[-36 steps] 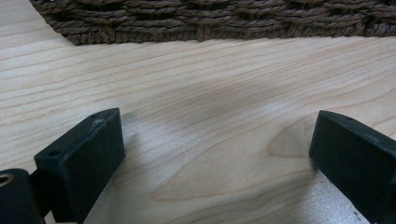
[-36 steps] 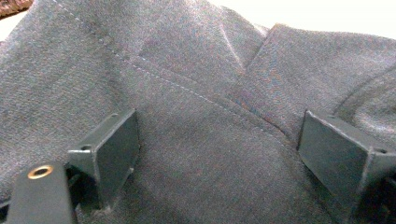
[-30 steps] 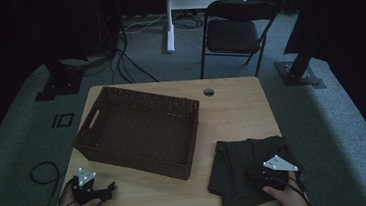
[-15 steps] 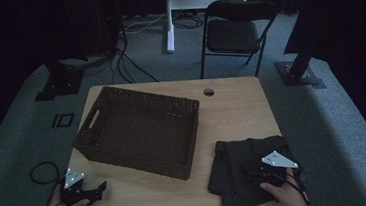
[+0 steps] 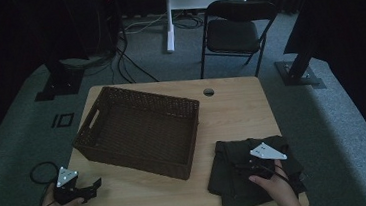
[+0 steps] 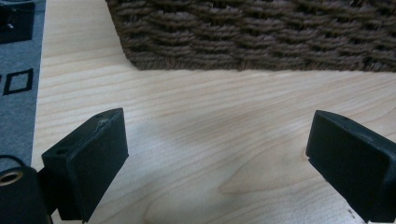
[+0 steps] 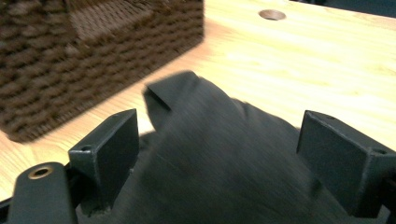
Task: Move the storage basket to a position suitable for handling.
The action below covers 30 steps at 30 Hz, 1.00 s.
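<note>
The right gripper [image 7: 217, 154] straddles a raised fold of the dark garment [image 5: 237, 171] with jaws wide apart, unclenched. The left gripper [image 6: 217, 161] gapes over bare table [image 6: 224, 116] beside the wicker basket [image 5: 138, 129].

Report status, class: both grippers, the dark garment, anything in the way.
Left gripper open over bare table. Right gripper open, jaws astride the dark garment. Wicker basket beside it; nothing between.
</note>
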{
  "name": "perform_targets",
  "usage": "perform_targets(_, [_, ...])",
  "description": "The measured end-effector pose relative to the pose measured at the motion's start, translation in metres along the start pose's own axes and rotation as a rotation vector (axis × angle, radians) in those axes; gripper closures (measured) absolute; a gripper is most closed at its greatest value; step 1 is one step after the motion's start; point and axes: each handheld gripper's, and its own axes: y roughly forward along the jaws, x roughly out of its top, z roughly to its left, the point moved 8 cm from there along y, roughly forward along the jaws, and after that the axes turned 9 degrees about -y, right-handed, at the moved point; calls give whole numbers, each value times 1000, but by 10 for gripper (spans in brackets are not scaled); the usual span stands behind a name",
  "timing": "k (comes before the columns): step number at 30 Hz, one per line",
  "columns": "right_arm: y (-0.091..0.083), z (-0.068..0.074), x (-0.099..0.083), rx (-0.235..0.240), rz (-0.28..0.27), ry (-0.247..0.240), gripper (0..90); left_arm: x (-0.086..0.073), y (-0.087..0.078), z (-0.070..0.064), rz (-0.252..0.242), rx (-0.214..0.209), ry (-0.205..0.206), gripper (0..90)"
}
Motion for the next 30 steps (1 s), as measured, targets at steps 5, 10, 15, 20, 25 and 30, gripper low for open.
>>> perform_targets(5, [7,10,17,18,-31,11,128,11,-3,3,-16,4,4,57])
perform_targets(10, [15,19,28,27,-43,-5,128,23,-6,2,-42,-14,18,57])
perform_targets(15, [20,28,36,50,-48,-2,128,36,-12,0,-68,-14,37,57])
perform_targets(20, [25,35,47,64,-64,1,128,52,-20,-3,-102,-41,43,57])
perform_targets(25, [27,41,59,76,-82,5,128,68,-29,-5,-137,-62,47,57])
perform_targets(30, [29,45,68,79,-95,2,132,83,-34,-4,-163,-51,67,57])
